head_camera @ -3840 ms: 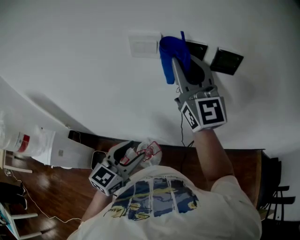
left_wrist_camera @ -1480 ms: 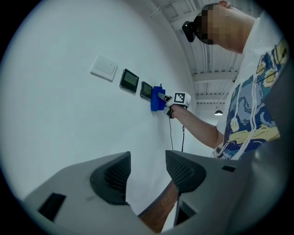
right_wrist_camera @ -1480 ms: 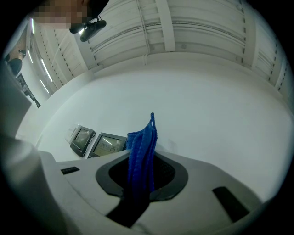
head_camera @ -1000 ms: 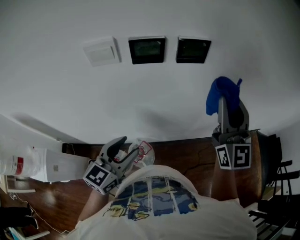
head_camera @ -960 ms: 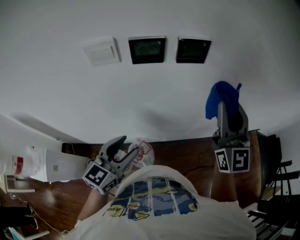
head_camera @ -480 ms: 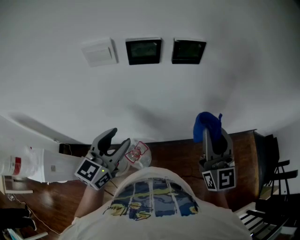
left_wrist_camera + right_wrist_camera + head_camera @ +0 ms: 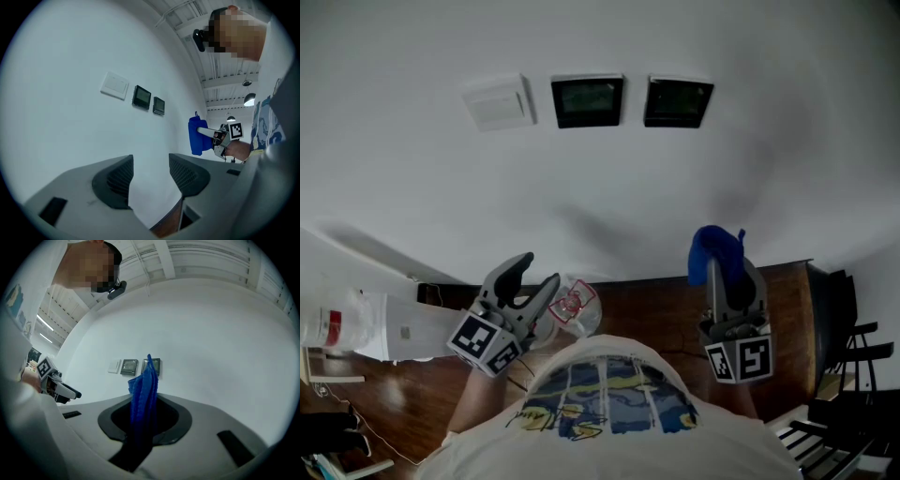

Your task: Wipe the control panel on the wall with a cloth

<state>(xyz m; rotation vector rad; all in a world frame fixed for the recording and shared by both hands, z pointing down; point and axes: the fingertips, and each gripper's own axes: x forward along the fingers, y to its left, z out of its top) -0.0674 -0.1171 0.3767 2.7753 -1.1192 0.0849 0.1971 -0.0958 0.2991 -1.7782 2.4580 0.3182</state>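
Observation:
Two dark control panels [image 7: 587, 100] [image 7: 678, 101] hang side by side on the white wall, right of a white switch plate [image 7: 498, 101]. My right gripper [image 7: 719, 262] is low at the right, well below the panels, shut on a blue cloth [image 7: 710, 247] that sticks up from its jaws. In the right gripper view the blue cloth [image 7: 144, 390] stands between the jaws, with the panels [image 7: 129, 366] far behind it. My left gripper [image 7: 534, 278] is low at the left, open and empty, its fingers [image 7: 114, 180] apart.
A white wall [image 7: 600, 178] fills most of the head view. Below it runs a dark wooden floor [image 7: 656, 309]. A white box with a red label [image 7: 356, 323] sits at the far left, and black chairs [image 7: 853, 375] stand at the right edge.
My right gripper has come down from the panels with the blue cloth and now hangs low at the right. The left gripper has shifted slightly left and stands open.

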